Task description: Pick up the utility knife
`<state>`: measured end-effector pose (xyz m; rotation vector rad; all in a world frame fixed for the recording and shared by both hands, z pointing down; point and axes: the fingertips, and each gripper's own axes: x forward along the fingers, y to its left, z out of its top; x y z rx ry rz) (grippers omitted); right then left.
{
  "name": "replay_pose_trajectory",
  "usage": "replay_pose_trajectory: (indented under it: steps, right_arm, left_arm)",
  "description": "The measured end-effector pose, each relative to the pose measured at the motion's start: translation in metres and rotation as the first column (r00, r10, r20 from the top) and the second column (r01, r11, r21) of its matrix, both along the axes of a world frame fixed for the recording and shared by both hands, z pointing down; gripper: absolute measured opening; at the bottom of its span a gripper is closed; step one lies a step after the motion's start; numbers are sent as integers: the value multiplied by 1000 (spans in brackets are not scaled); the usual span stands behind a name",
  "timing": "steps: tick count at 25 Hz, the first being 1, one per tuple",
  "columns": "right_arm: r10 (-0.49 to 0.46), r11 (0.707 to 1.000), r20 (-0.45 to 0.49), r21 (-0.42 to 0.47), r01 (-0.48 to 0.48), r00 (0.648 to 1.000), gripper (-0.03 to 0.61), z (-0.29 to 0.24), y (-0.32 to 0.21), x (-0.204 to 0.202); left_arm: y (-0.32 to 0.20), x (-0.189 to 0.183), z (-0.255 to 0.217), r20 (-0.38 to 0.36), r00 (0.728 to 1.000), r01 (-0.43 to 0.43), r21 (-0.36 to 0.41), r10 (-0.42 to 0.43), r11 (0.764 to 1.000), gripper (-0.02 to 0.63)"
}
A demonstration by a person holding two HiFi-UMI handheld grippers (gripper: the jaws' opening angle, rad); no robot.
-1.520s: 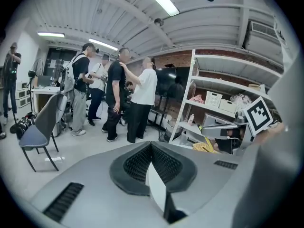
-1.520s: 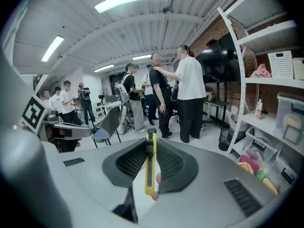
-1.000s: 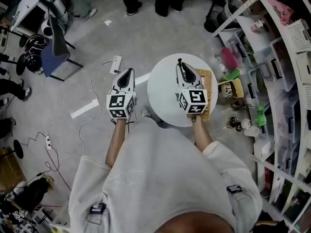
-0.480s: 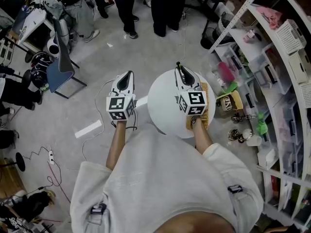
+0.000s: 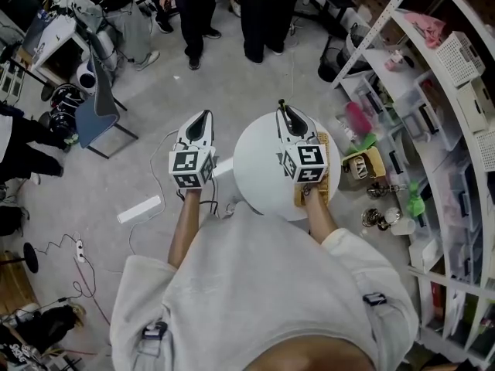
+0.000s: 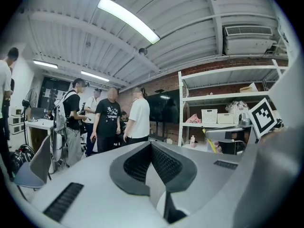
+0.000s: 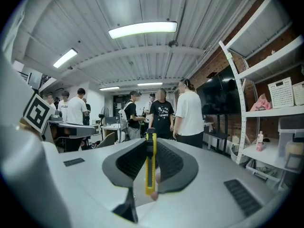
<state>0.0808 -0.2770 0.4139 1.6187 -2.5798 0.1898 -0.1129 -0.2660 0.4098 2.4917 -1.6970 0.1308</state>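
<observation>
Yellow plastic with a black slider marks the utility knife [image 7: 150,167], which stands on edge between the jaws of the right tool [image 5: 287,117]. The dark ribbed pads [image 7: 172,165] press on its two flat sides, so the jaws are only narrowly apart and firmly on it, and its dark end pokes out past their tips. This tool is held above the far right part of the round white bench [image 5: 259,161], with the knife lifted clear of the surface. A woven tray [image 5: 330,137] lies on the bench's right edge, partly under the same hand. The left tool [image 5: 203,119] hangs off the bench's left side, over the grey floor [image 5: 224,76]; its jaws meet at the tips with nothing between them. White shelving [image 5: 433,91] stands to the right of the bench, and several people [image 5: 267,6] stand beyond its far side.
</observation>
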Motion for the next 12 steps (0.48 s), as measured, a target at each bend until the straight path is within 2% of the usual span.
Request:
replay_pose_trajectory:
  steps: [12]
  right_arm:
    - [-15, 1000, 1, -13, 15, 1000, 80, 5, 5, -5]
  left_arm:
    - [4, 4, 1, -5, 1000, -3, -1, 3, 1000, 18]
